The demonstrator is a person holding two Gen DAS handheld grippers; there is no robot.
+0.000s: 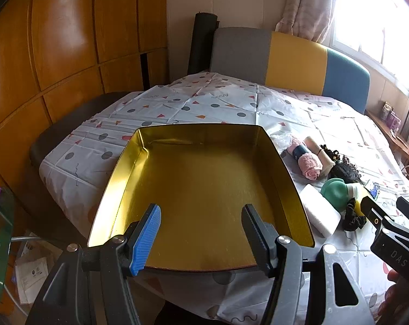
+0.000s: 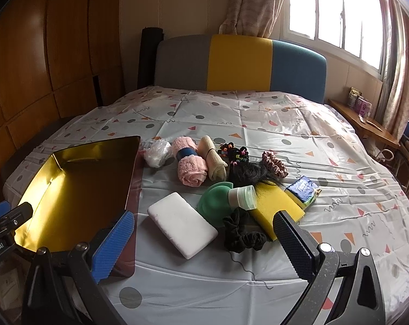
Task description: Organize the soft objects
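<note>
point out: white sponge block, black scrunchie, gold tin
white sponge block (image 2: 182, 224), right wrist view, centre of its top face
black scrunchie (image 2: 242, 237), right wrist view, middle of the bunched fabric
gold tin (image 1: 201, 178), left wrist view, bare inner floor

My gold metal tin (image 1: 204, 178) lies bare inside — open above. Beside it, a white foam block (image 2: 181, 223) and black scrunchie (image 2: 242, 237) crowd the patterned sheet (image 2: 339, 162).

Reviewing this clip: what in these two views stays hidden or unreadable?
- Left wrist view: flat yellow sponge mostly hidden behind the right claw.
- Right wrist view: gold metal tin, near corner covered by the blue pad.
- Right wrist view: dark blue tissue packet, print too small to read.
- Both views: window blown out.
</note>
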